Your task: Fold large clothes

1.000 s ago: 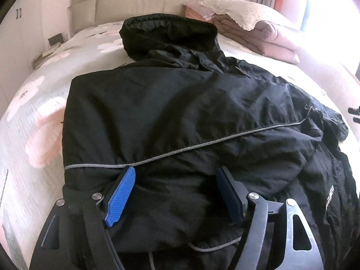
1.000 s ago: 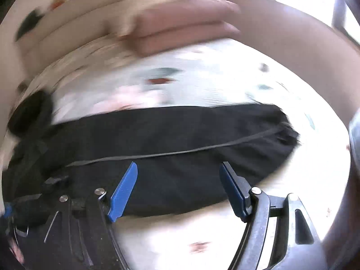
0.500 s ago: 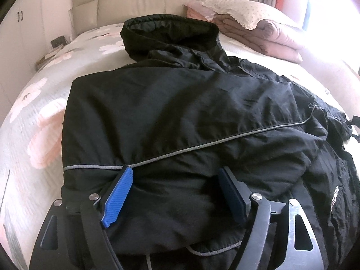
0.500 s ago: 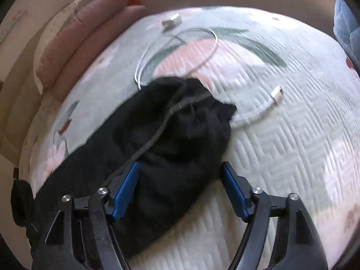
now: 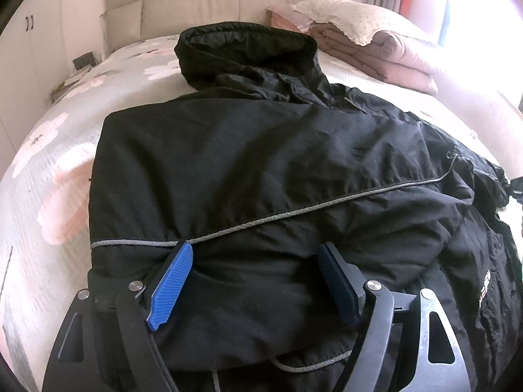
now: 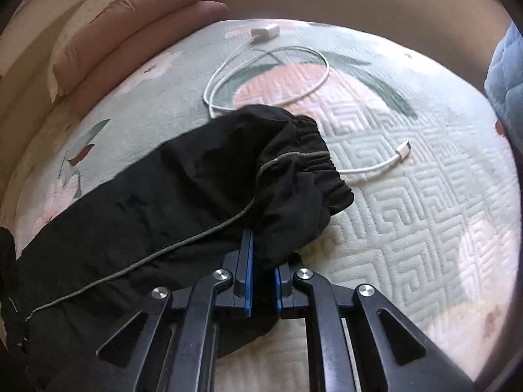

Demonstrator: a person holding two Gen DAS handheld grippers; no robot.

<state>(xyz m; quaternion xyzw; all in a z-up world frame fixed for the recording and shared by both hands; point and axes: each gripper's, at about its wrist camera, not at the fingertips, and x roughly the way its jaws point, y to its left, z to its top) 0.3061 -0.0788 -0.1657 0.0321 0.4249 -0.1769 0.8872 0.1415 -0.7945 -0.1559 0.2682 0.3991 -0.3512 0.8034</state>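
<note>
Well, the bed (image 5: 42,176) is the biggest thing here, with a quilted cover with pink flowers and green leaves on it. A big black jacket (image 5: 261,170) lies spread across it, right in front of the left gripper (image 5: 258,281) and reaching far ahead of it. The jacket is puffy and crinkled. A thin grey line (image 5: 294,210) runs across it, just past the blue fingertips. Its hood (image 5: 245,49) is bunched up at the far end. Low on the right of that gripper there is some pale writing (image 5: 486,289) on the cloth, but it is too small and bent to read.

The left gripper is spread wide, with its blue pads (image 5: 171,285) pressing down on the jacket and a hump of black cloth between them. It is not pinching anything.

Far ahead and to the right of it sits a stack of folded pink blankets (image 5: 376,52), with a cream lacy cloth on top.

The right gripper (image 6: 260,261) is squeezed almost closed, with a fold of the jacket's sleeve (image 6: 196,189) caught between its blue pads. The gathered cuff (image 6: 317,166) is just ahead of the tips, a little to the right. The same grey line runs along the sleeve.

Past the cuff lies a white cable (image 6: 271,75), looping on the cover, partly tucked under the sleeve. Its plug end (image 6: 403,150) lies to the right, and a small white charger block (image 6: 265,31) sits farther ahead.
</note>
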